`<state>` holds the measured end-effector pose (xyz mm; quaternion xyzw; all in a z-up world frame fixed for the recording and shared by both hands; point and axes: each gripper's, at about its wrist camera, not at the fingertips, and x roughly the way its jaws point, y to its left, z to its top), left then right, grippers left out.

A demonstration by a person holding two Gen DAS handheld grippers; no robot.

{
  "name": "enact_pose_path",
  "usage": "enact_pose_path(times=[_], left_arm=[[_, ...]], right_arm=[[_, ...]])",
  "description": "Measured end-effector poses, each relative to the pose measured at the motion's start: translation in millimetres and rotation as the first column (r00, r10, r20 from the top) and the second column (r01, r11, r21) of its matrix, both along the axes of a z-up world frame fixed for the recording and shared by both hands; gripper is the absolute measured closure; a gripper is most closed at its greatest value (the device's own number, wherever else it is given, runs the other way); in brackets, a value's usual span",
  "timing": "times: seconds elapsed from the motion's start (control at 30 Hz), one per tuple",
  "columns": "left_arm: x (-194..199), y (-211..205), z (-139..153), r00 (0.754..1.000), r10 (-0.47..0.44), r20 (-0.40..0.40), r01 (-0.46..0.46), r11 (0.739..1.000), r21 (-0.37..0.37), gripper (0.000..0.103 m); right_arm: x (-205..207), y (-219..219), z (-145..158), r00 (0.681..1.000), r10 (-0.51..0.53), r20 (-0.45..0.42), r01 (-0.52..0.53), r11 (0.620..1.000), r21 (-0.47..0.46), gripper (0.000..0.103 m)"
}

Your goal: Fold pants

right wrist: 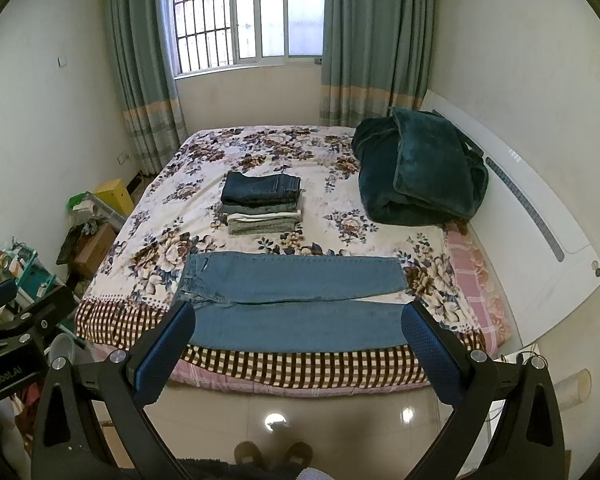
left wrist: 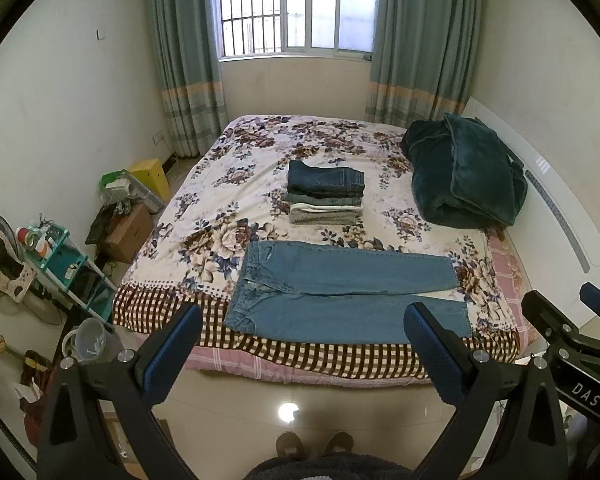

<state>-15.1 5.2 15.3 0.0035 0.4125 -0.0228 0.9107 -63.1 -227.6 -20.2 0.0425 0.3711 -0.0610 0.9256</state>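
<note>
While both grippers are hanging above the tiled floor (left wrist: 340,400) short of the bed, the left gripper (left wrist: 302,326) and right gripper (right wrist: 298,322) are each gaping wide, grasping nothing; light blue jeans (left wrist: 348,296) are lying flat along the near edge of the floral bedspread (left wrist: 228,200), waistband to the left, legs side by side; behind them a stack of folded pants (left wrist: 326,198) is sitting mid-bed; a bundled teal blanket (left wrist: 464,172) is resting beside the white headboard (left wrist: 560,220); left of the bed, a cardboard box (left wrist: 126,234) is holding clutter I cannot make out.
</note>
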Motion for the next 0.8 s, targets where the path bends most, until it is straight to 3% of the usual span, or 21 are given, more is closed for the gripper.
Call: enact_pose_path(times=[0.2,0.47,0.8], left_arm=[[-5,-7,1,1.000,0.006,-0.005,-0.006,1.000,-0.001,0.000],[9,-16,-12,0.999,0.049,-0.006,-0.049,0.998,0.028,0.000],[81,-32,-64,0.986,0.165,-0.025,-0.162,0.982,0.094,0.000]], right_arm=[[-1,-11,-4,1.000,0.007,-0.005,-0.007,1.000,0.006,0.000],[8,-39,-37,1.000,-0.001,-0.031,0.002,1.000,0.014,0.000],[97,-112,-116,0.992,-0.079,-0.099,0.078,0.997,-0.012,0.000]])
